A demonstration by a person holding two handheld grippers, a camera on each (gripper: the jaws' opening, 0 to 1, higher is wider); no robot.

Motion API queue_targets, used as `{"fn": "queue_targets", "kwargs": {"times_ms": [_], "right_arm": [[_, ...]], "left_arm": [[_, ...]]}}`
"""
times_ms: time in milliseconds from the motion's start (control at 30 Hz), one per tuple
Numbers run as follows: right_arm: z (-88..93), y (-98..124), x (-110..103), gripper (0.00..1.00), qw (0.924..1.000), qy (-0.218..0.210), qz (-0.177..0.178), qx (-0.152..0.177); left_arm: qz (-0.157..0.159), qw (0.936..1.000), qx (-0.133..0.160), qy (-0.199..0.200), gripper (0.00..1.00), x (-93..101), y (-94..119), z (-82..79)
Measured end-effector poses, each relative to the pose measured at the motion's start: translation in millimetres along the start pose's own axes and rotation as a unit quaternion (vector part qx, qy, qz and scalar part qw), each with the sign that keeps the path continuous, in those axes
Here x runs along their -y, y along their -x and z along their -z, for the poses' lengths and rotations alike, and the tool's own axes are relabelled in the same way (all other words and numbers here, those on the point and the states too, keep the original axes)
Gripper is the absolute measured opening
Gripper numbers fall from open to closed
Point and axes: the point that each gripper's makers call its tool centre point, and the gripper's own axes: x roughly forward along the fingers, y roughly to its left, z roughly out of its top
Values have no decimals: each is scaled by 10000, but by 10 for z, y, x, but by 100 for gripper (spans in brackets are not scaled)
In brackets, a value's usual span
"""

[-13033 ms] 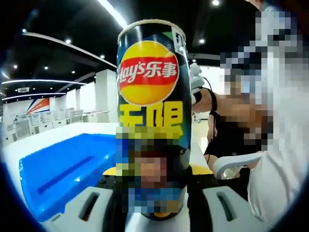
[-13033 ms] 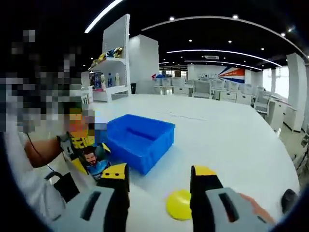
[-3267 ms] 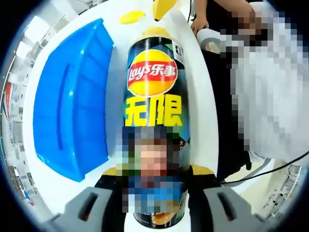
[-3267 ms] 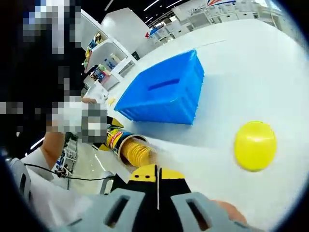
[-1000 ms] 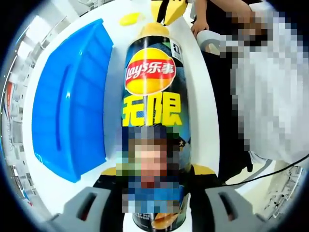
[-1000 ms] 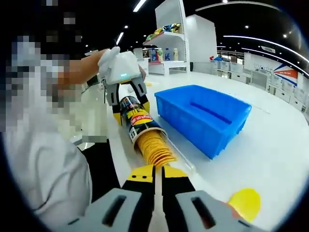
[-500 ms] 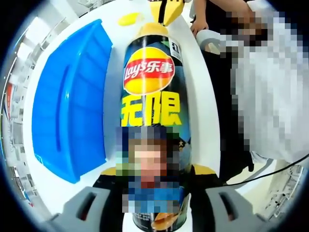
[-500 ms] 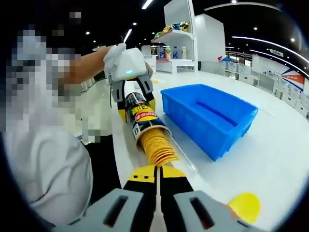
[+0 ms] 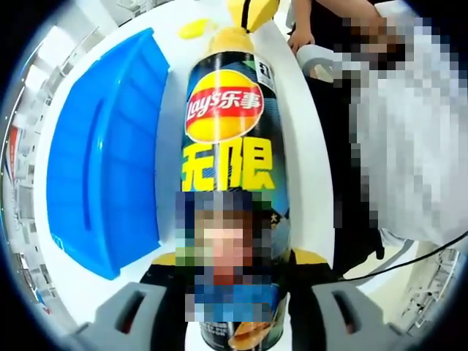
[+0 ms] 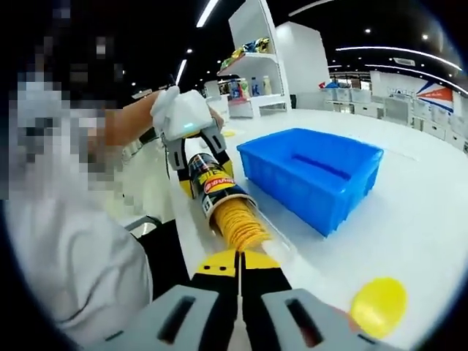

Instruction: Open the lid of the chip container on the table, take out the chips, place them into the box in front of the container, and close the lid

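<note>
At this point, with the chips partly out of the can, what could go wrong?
The chip stack sticks out of the tilted can above bare table, not the blue box, so chips may spill there. The right gripper, shut on the clear tray, could crack chips. The yellow lid lies loose nearby and could get knocked.

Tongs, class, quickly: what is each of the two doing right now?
Left tongs: shut on the chip container.
Right tongs: shut on the clear tray holding the chips, part-way out of the container.

The chip container (image 9: 232, 183) carries a red and yellow logo reading "Lay's 乐事", and below it big yellow characters "无限".
</note>
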Motion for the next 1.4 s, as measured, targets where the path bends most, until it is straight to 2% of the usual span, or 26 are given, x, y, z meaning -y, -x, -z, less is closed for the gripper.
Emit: {"fn": "queue_targets", "kwargs": {"times_ms": [100, 200, 300, 400, 433, 533, 633, 800, 867, 967, 1067, 1233, 1267, 1300, 1400], "right_arm": [[-20, 4, -7, 2, 9997, -187, -110, 134], [-17, 10, 2, 2, 9975, -627, -222, 228], [-36, 37, 35, 2, 9912, -1195, -379, 421], [-7, 51, 114, 2, 9865, -1538, -325, 469], [-26, 65, 100, 2, 9801, -1846, -458, 562], [-16, 85, 138, 2, 9750, -2048, -526, 681], [-22, 102, 168, 2, 9654, -2371, -701, 833], [-23, 104, 162, 2, 9564, -2624, -841, 972], [-59, 112, 128, 2, 9489, -2785, -990, 1106], [-40, 108, 142, 1, 9436, -2932, -1031, 1144], [-34, 112, 158, 1, 9440, -2938, -979, 1139], [-31, 119, 155, 1, 9587, -2605, -628, 951], [-27, 120, 150, 1, 9600, -2583, -585, 913], [22, 127, 171, 1, 9575, -2759, -450, 717], [-19, 144, 160, 0, 9635, -2560, -331, 712]], "left_arm": [[6, 10000, 2, -1, 54, -3, -3, -1], [8, 10000, 7, 2, 54, -14, -6, 0], [13, 10000, 12, 1, 54, -9, -7, 0], [16, 10000, 21, -2, 54, -19, -10, -2], [15, 10000, 24, -18, 54, -20, -10, -2], [12, 10000, 51, -47, 54, -19, -8, -6], [17, 10000, 58, -43, 54, -19, -7, -8], [31, 10000, 65, -36, 54, -17, -7, -9], [38, 10000, 73, -33, 54, -14, -6, -10], [48, 10000, 80, -33, 54, -26, -10, -9], [58, 9999, 84, -35, 54, -31, -11, -6], [68, 9999, 85, -33, 54, -28, -12, -6], [70, 9999, 84, -31, 54, -33, -13, -4], [72, 9999, 83, -30, 54, -36, -14, -4], [71, 9999, 74, -23, 54, -27, -12, -3]]}}
